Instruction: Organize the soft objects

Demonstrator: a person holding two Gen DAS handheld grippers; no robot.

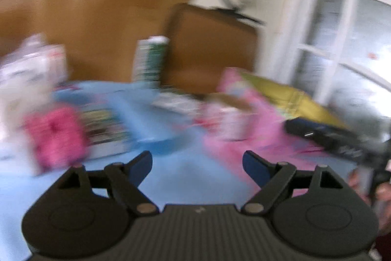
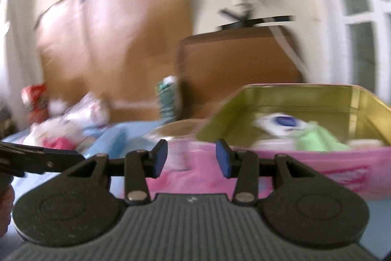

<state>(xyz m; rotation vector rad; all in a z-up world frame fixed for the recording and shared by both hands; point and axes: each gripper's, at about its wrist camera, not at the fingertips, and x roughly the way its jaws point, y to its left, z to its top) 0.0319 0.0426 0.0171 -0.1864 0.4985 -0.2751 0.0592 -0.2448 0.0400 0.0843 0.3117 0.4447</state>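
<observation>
Evidently both frames are motion-blurred. Left gripper [image 1: 197, 164] hovers over the blue surface [image 1: 171, 170], jaws spread wide, empty; right gripper [image 2: 191, 158], jaws parted, also empty, points level at the pink tin [image 2: 342, 163]. Soft objects: a pink tufted cushion [image 1: 55, 136] lies left on the blue surface, well apart from the tin; a green cloth [image 2: 317, 138] sits inside the tin beside a white item [image 2: 276, 124]. Judged light, limp and compressible, the cushion should tolerate a firm pinch; a raised fold or edge probably offers the best hold
</observation>
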